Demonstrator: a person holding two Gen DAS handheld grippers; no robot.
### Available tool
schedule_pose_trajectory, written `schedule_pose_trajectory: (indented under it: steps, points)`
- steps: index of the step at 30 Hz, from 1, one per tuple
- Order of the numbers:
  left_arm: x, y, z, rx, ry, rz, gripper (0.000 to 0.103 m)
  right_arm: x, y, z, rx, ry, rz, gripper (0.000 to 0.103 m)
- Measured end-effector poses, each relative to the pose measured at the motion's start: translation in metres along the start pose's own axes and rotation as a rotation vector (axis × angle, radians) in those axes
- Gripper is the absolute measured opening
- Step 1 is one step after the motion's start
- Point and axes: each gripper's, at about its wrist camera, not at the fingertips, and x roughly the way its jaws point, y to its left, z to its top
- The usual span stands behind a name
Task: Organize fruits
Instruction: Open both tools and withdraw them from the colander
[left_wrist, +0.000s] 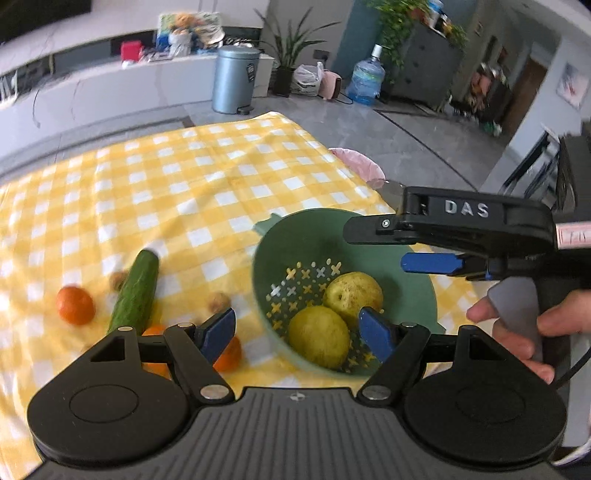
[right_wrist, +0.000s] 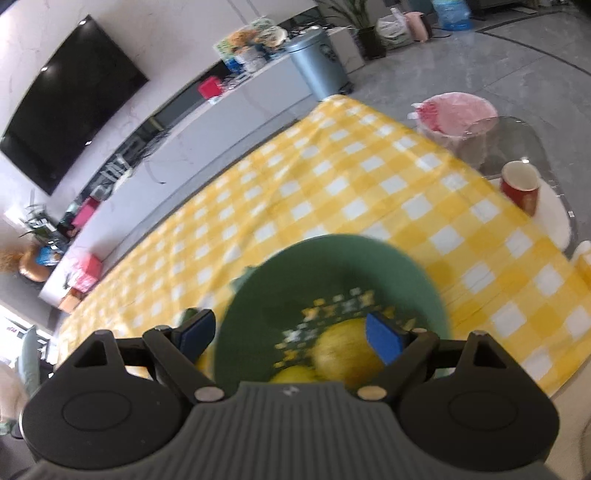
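Two yellow-green pears (left_wrist: 319, 341) sit side by side in a green colander (left_wrist: 284, 240) on a yellow checked tablecloth (left_wrist: 184, 184). Above it, the left gripper (left_wrist: 297, 332) and right gripper (right_wrist: 291, 338) both hang with jaws apart, holding nothing. A cucumber (left_wrist: 136, 291) and oranges (left_wrist: 75, 304) lie outside the colander, to its left.

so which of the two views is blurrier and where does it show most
Right wrist view is blurrier: the green perforated plastic colander and the yellow pears in it are smeared, as is the yellow checked tablecloth. Left wrist view is sharper in the colander, with blur on the green cucumber and the orange tangerine; both bend straight edges, fisheye-style.
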Motion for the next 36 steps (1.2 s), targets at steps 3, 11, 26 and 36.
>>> schedule_pose_trajectory:
  steps: [3, 11, 26, 36]
  points:
    - [-0.019, 0.017, -0.003, -0.036, -0.006, 0.008, 0.088, -0.007, 0.024, -0.009, -0.043, -0.004, 0.034, 0.086]
    - [-0.069, 0.07, -0.021, -0.106, -0.055, 0.077, 0.088, -0.015, 0.1, -0.055, -0.134, -0.025, 0.092, 0.085]
    - [-0.082, 0.193, -0.078, -0.444, -0.11, 0.101, 0.086, 0.019, 0.183, -0.141, -0.277, -0.188, 0.012, 0.099]
    - [-0.061, 0.234, -0.097, -0.451, -0.094, 0.153, 0.086, 0.06, 0.181, -0.153, -0.379, -0.102, -0.098, 0.085]
